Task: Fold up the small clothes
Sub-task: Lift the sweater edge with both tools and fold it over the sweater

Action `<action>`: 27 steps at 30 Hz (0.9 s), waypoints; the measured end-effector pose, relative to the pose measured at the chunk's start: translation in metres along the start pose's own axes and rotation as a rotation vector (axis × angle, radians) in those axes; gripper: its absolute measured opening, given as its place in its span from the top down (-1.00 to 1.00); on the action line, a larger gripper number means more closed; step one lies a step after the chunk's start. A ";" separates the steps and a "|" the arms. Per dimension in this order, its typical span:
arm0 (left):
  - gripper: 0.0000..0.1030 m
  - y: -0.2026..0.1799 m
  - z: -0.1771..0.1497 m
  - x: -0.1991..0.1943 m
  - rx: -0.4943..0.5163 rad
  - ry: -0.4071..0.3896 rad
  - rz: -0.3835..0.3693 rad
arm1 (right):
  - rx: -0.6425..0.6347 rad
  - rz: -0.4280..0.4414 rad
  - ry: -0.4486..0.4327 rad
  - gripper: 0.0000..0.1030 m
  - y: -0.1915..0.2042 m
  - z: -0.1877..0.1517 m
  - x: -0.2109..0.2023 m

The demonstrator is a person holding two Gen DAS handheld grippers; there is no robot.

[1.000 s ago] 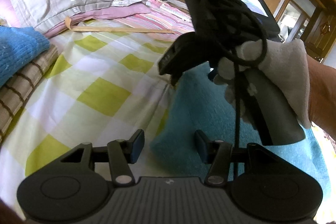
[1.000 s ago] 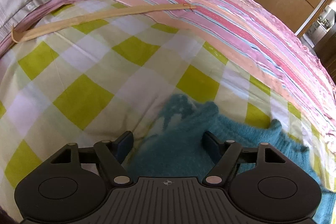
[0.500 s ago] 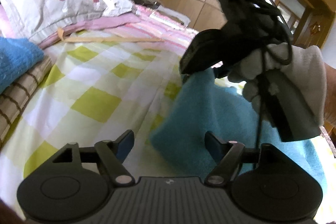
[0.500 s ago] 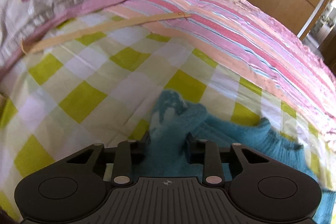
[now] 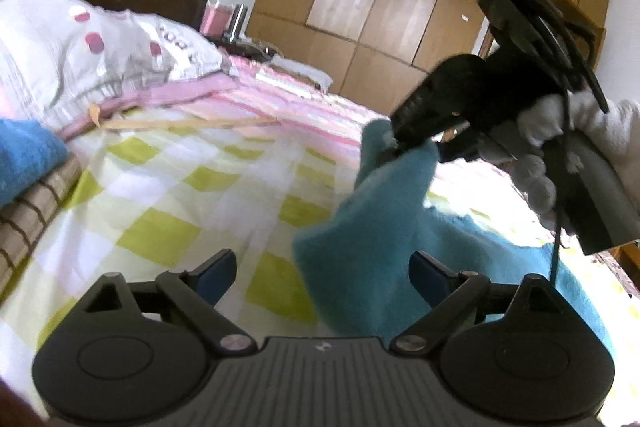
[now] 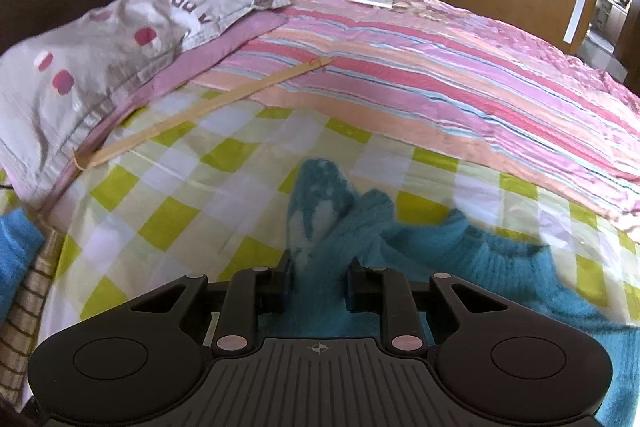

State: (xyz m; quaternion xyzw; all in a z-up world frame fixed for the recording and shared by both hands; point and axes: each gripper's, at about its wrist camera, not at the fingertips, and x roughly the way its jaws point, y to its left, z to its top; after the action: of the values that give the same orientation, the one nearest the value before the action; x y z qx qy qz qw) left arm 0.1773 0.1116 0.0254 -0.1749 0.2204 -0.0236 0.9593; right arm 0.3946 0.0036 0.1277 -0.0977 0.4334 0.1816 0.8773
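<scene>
A small teal knit sweater (image 6: 460, 251) lies on the checked bedsheet (image 6: 168, 223). My right gripper (image 6: 318, 281) is shut on the sweater's sleeve end (image 6: 320, 203) and holds it lifted off the bed. In the left wrist view the right gripper (image 5: 394, 147) hangs ahead with the teal sleeve (image 5: 372, 219) draping from its tips down to the bed. My left gripper (image 5: 322, 269) is open, low over the bed, with the hanging sleeve between and just beyond its blue pads (image 5: 218, 273).
A grey dotted pillow (image 6: 104, 43) and a pink striped quilt (image 6: 460, 75) lie at the back. A long wooden stick (image 6: 200, 111) lies on the sheet. Folded blue and striped clothes (image 5: 24, 167) are stacked at the left. Wooden wardrobes stand behind.
My right gripper closed on the teal sleeve and lifted it up off the bed. My left gripper opened wider and tilted upward.
</scene>
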 end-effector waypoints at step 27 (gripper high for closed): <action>0.23 -0.075 -0.010 0.004 0.200 0.032 -0.168 | 0.076 0.043 0.038 -0.06 -0.022 -0.013 -0.027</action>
State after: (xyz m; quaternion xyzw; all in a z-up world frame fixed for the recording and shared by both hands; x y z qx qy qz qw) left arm 0.1789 0.0379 0.0412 -0.0961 0.2166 -0.1287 0.9630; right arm 0.3788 -0.0268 0.1418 -0.0583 0.4584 0.1819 0.8680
